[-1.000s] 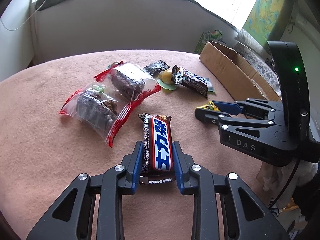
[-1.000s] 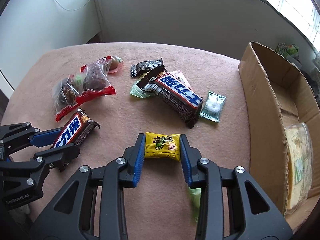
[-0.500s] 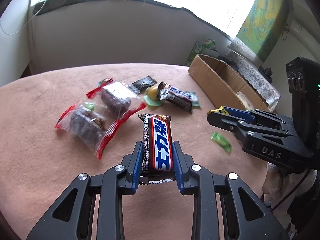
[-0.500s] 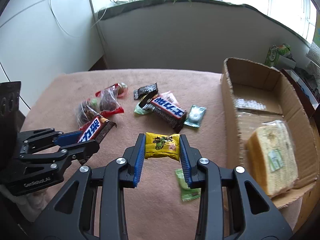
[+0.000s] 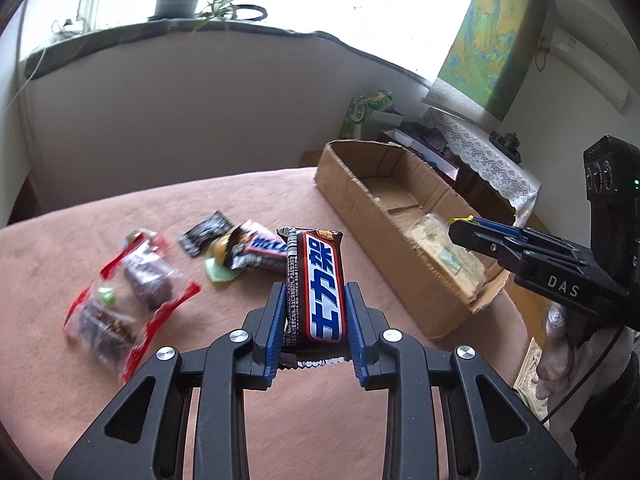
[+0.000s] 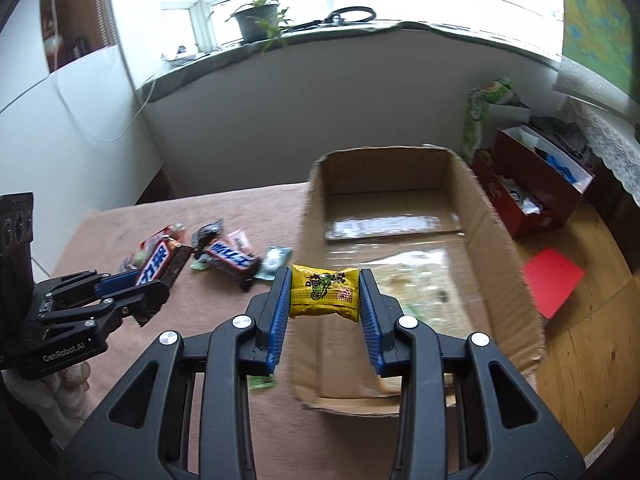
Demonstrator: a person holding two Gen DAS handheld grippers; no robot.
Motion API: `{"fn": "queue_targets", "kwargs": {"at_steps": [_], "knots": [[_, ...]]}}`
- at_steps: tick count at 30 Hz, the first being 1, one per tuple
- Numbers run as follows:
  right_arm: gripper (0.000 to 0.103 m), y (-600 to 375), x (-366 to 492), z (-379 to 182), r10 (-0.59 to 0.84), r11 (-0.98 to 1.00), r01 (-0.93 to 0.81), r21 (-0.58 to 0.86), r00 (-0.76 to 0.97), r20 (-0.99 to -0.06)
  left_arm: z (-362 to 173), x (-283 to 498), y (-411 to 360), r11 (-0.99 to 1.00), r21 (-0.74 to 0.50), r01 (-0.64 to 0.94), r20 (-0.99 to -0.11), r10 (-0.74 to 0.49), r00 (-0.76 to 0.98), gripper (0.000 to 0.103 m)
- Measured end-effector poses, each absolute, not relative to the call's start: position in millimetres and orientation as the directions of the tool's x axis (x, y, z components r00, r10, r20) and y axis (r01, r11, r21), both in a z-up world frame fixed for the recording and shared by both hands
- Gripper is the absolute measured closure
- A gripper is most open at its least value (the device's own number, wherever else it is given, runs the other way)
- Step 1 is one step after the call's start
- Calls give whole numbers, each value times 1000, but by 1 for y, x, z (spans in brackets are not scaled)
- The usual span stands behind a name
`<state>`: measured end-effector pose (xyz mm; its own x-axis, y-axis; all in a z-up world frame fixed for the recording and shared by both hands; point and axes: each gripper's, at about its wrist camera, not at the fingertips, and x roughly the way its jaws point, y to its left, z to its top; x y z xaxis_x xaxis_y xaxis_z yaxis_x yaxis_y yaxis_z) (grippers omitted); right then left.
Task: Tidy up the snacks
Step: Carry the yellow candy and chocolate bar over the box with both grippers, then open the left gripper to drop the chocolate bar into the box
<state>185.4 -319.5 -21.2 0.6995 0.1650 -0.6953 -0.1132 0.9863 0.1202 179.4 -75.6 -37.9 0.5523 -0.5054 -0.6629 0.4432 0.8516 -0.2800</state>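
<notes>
yellow packet [image 6: 324, 291] clamped above cardboard box [image 6: 496, 216].

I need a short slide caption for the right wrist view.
Right gripper holds a yellow snack packet above the open cardboard box.

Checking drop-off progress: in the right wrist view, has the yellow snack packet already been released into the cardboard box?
No. The yellow snack packet is clamped between the pads of the right gripper, held above the cardboard box.
</notes>
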Motion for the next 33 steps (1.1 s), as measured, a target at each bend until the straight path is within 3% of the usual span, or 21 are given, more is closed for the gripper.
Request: {"fn": "queue_targets", "kwargs": {"at_steps": [8,14,33], "knots": [[69,-373,185,-28,83,993,1,116,693,-716,-27,185,-142,776,-297,556,-620,-600,506,76],[69,-399,186,-35,64,991,40,125,683,-727,-32,184,-183,745,-306,594,-640,-622,451,76],[63,-415,184,-36,66,985,71,158,691,-719,-29,182,-200,756,-290,588,-664,-601,446,72]]}}
